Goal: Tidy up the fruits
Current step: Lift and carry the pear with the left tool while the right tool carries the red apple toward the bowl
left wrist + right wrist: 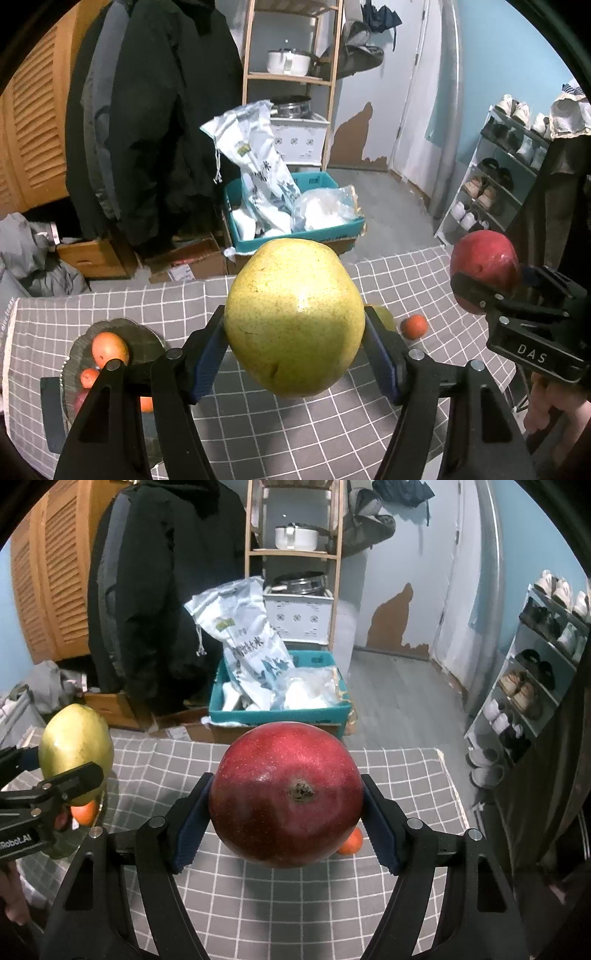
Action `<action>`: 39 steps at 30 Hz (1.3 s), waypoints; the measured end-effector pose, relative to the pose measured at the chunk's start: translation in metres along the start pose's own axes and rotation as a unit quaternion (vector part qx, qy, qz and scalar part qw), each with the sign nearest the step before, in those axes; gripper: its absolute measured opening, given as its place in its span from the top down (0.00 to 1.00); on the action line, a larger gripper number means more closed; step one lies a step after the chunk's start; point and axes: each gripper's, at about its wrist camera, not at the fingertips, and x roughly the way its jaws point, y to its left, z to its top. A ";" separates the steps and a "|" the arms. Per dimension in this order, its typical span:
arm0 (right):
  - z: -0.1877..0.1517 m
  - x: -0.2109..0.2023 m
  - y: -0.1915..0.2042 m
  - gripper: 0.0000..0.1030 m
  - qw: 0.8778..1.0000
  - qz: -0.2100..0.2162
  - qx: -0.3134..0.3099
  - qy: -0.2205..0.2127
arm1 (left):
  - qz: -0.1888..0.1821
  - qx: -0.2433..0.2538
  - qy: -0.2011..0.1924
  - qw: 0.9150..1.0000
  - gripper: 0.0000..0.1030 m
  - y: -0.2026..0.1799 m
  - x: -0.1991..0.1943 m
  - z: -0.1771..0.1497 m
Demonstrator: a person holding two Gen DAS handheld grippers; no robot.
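My left gripper (pixel 294 336) is shut on a large yellow-green pear (pixel 293 314) and holds it above the grey checked tablecloth (pixel 258 424). My right gripper (pixel 286 812) is shut on a big red apple (pixel 286 794), also held above the cloth. Each held fruit shows in the other view: the apple (pixel 484 262) at the right, the pear (pixel 75 751) at the left. A glass plate (pixel 79 350) at the left holds several oranges (pixel 109 347). A small orange (pixel 414 326) lies loose on the cloth, partly hidden behind the apple in the right wrist view (pixel 351 843).
Beyond the table's far edge stand a teal box (pixel 295 229) with bags, cardboard boxes (pixel 192 262), hanging dark coats (pixel 155 110), a wooden shelf (pixel 291 77) and a shoe rack (pixel 495 177) at the right.
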 end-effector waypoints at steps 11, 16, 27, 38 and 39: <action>0.012 -0.015 0.029 0.27 0.999 0.021 -0.022 -0.020 | 0.014 -0.008 -0.021 1.000 0.31 0.017 -0.024 0.002; 0.018 -0.015 0.048 0.27 0.999 0.037 -0.033 -0.023 | 0.023 -0.021 -0.028 0.999 0.31 0.032 -0.033 0.001; 0.031 -0.008 0.094 0.27 0.995 0.077 -0.055 -0.023 | 0.055 -0.052 -0.038 0.996 0.31 0.076 -0.053 -0.008; 0.042 0.004 0.147 0.27 0.990 0.120 -0.076 -0.015 | 0.093 -0.090 -0.032 0.991 0.31 0.125 -0.066 -0.027; 0.043 0.005 0.151 0.27 0.989 0.123 -0.077 -0.013 | 0.096 -0.092 -0.031 0.991 0.31 0.128 -0.067 -0.029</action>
